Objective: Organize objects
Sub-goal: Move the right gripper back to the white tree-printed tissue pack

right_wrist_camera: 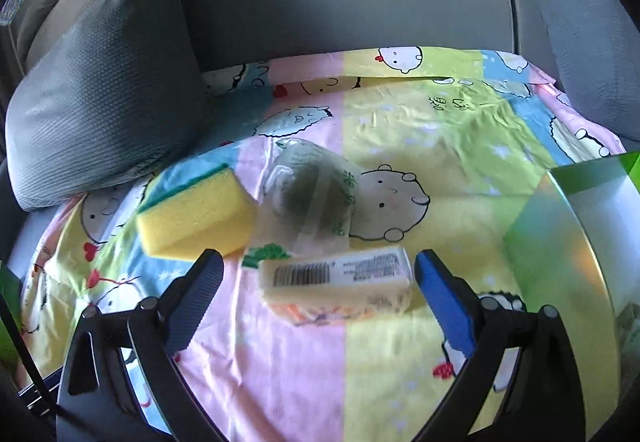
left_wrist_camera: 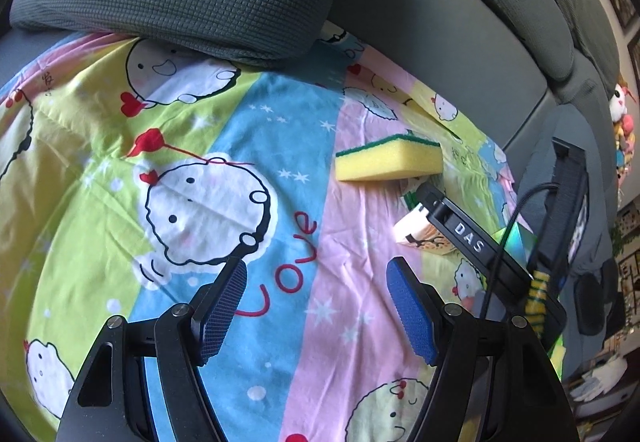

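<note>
**Two grippers over the cartoon sheet**

Right gripper (right_wrist_camera: 318, 294) hovers low, jaws wide apart and holding nothing, the barcoded packet (right_wrist_camera: 336, 276) lying on the cartoon sheet (right_wrist_camera: 440, 114) between its tips at lower centre. Yellow sponge (right_wrist_camera: 196, 218) sits left of centre, the clear plastic bag (right_wrist_camera: 312, 194) just beside it. Left gripper (left_wrist_camera: 316, 306) hangs at lower centre of its view, jaws apart and empty; sponge upper right.

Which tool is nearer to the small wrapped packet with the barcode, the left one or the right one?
Right. The right tool is open around the wrapped packet, which lies between its fingers. The left tool hovers over bare cloth, with the packet farther off beside the right tool's finger.
</note>
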